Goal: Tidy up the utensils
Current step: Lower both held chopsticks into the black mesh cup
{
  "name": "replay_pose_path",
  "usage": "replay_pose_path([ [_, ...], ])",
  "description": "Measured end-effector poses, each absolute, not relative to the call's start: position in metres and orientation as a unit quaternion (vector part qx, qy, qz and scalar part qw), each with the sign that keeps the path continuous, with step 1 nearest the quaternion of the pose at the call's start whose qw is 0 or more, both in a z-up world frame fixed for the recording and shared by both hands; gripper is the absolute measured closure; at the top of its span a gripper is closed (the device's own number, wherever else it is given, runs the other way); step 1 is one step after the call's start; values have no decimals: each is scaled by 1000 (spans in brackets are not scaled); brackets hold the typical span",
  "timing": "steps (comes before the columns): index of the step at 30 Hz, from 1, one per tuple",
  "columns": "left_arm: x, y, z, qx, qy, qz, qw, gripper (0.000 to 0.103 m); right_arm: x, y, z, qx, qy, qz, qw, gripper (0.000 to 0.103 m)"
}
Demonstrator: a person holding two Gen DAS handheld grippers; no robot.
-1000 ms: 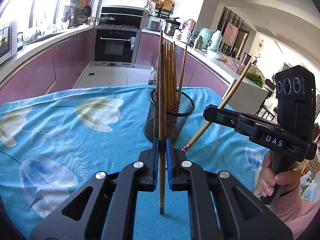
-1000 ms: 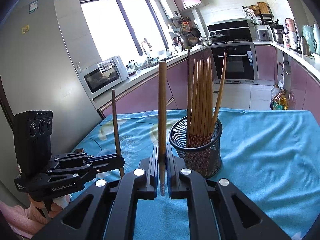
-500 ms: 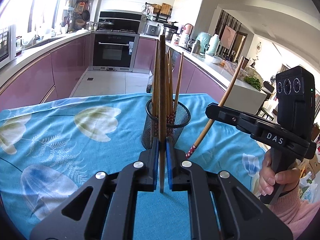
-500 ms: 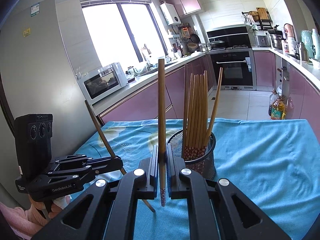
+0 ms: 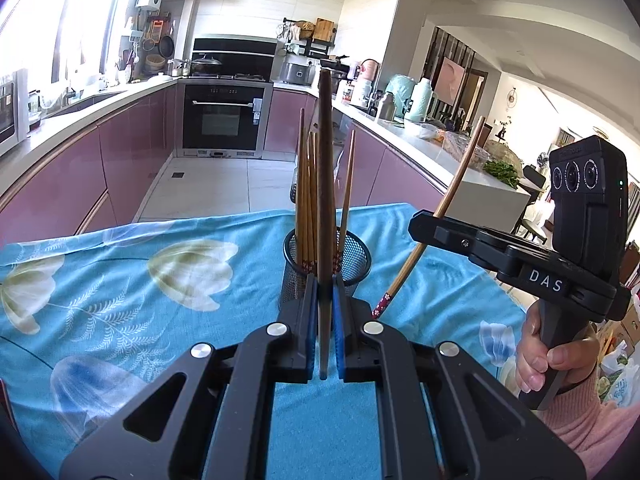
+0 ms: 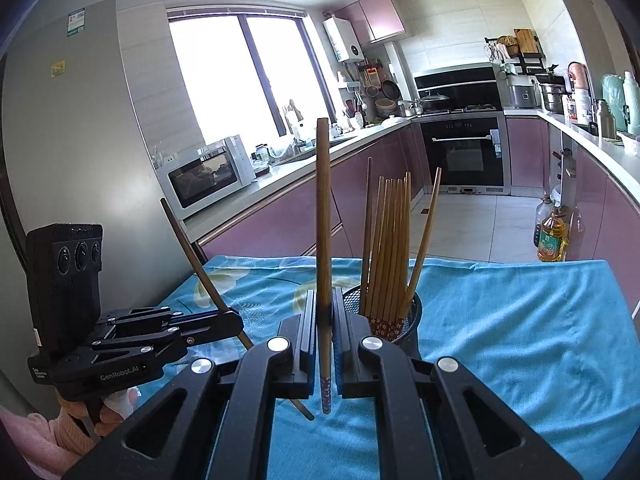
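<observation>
A black mesh holder (image 5: 356, 254) stands on the blue tablecloth with several wooden chopsticks (image 5: 306, 192) upright in it; it also shows in the right wrist view (image 6: 412, 320). My left gripper (image 5: 325, 300) is shut on one chopstick (image 5: 326, 184), held upright just in front of the holder. My right gripper (image 6: 325, 322) is shut on another chopstick (image 6: 323, 216), upright, left of the holder. The right gripper (image 5: 416, 226) shows in the left wrist view with its chopstick (image 5: 440, 216) tilted. The left gripper (image 6: 236, 322) shows in the right wrist view with its chopstick (image 6: 192, 252) tilted.
The table wears a blue floral cloth (image 5: 132, 280); its far edge drops to the kitchen floor. Purple cabinets, an oven (image 5: 224, 116) and a cluttered counter lie beyond. A microwave (image 6: 208, 176) sits on the left counter. An oil bottle (image 6: 552, 236) stands on the floor.
Both grippers have lifted and tilted back, so the holder sits lower and farther off. The chopstick in each has slid up through the jaws. The left gripper's chopstick now leans more.
</observation>
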State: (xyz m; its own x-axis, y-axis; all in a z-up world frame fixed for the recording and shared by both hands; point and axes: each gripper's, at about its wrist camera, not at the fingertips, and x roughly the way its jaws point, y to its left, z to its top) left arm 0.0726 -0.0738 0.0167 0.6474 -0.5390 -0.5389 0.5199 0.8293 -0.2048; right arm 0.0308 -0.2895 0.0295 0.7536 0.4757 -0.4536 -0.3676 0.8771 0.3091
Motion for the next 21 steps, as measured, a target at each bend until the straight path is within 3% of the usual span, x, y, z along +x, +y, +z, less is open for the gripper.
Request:
replay_pose_path([
  [21,74,-82,44,-4,271,-298,915,95,35,-292,48,94,244,227,938,97],
])
